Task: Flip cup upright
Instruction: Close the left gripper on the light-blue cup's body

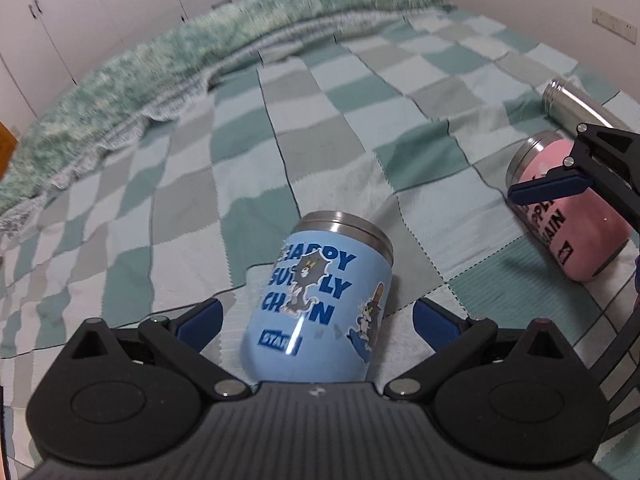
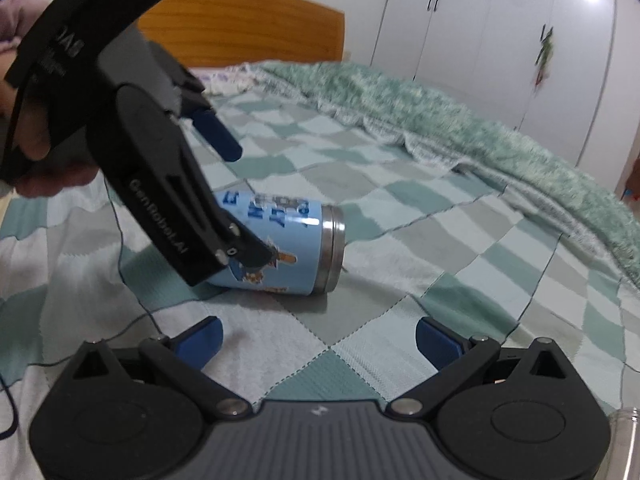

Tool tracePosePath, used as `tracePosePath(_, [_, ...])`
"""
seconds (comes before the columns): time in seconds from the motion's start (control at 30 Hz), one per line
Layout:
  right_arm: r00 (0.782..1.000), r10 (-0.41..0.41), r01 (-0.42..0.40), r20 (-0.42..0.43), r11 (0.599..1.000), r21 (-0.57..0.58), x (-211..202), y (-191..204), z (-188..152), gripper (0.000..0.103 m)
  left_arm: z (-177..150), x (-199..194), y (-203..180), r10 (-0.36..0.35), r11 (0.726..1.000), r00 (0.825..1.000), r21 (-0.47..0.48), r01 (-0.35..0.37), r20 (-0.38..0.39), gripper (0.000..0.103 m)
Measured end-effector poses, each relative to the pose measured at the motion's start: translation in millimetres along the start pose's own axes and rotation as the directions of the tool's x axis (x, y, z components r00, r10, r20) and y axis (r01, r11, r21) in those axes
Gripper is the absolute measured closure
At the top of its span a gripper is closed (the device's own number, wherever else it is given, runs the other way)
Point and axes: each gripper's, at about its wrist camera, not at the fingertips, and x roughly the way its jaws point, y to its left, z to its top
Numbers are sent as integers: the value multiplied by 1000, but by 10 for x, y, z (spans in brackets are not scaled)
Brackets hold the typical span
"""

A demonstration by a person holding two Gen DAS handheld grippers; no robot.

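A light blue cartoon-print cup point(image 1: 316, 300) with a steel rim lies on its side on the checked bedspread point(image 1: 224, 152), mouth pointing away. My left gripper point(image 1: 318, 322) is open, its blue-padded fingers on either side of the cup body without touching it. The cup also shows in the right wrist view point(image 2: 292, 248), partly hidden by the left gripper's black body above it. My right gripper point(image 2: 318, 342) is open and empty, low over the bedspread point(image 2: 440, 240) in front of the cup. In the left wrist view one right finger point(image 1: 548, 190) reaches over a pink cup.
A pink cup point(image 1: 568, 216) lies on its side at the right, and a steel bottle point(image 1: 576, 104) lies beyond it. A fluffy green blanket point(image 1: 160, 64) is bunched along the far edge. A wooden headboard point(image 2: 260, 24) and white wardrobes point(image 2: 500, 32) stand behind.
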Motion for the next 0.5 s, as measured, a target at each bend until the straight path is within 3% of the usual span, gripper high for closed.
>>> tracePosePath(0.3, [990,45,-42,-135,999,23,323,-141,11,0,62,426,-36,-4,998,992,59,12,-126,1])
tracePosePath(0.5, [987,45,-40,-157,998,39,395,-159,11,0,65,503,-12,-15,998,991,65,24,-130,3])
